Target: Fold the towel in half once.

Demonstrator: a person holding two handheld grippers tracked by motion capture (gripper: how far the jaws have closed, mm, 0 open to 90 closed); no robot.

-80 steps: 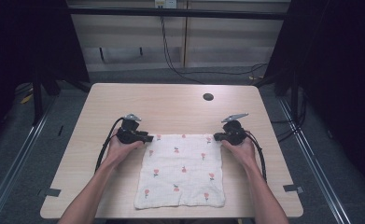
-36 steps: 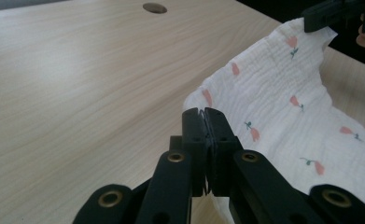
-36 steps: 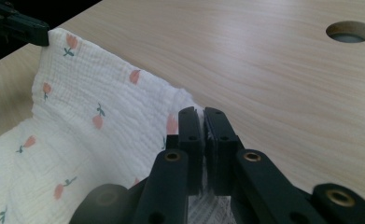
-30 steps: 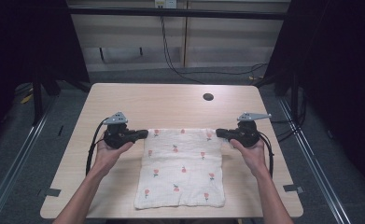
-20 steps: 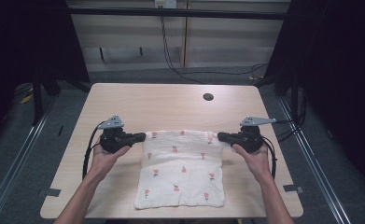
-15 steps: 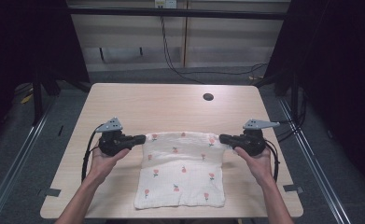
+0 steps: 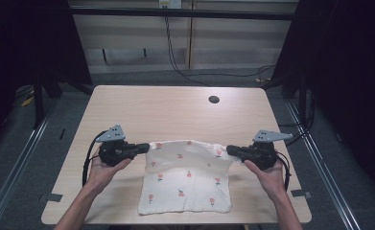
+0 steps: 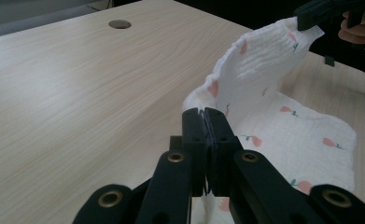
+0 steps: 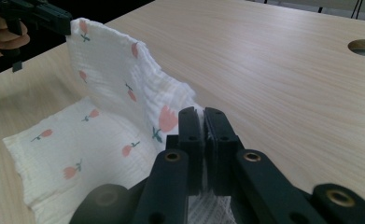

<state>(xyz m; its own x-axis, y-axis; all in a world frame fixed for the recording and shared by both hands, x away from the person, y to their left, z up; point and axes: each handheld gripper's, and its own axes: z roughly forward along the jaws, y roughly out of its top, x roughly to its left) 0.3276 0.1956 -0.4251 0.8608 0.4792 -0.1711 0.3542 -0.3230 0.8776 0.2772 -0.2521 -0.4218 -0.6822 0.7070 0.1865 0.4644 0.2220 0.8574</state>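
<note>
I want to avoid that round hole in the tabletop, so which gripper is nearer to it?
Right. The right gripper sits just below and slightly right of the hole; the left gripper is far off to its lower left. Both clamp the cloth.

The right claw (image 9: 203, 116) pinches a corner of the white flowered cloth (image 9: 119, 88), its jaws pressed together. The cloth rises off the table (image 9: 273, 70) in a ridge toward the left claw (image 9: 63, 21), which grips the other corner near the table's edge.

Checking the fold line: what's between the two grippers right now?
In the high view, the lifted far edge of the flower-print cloth spans from left gripper to right gripper, each pinching a corner.
</note>
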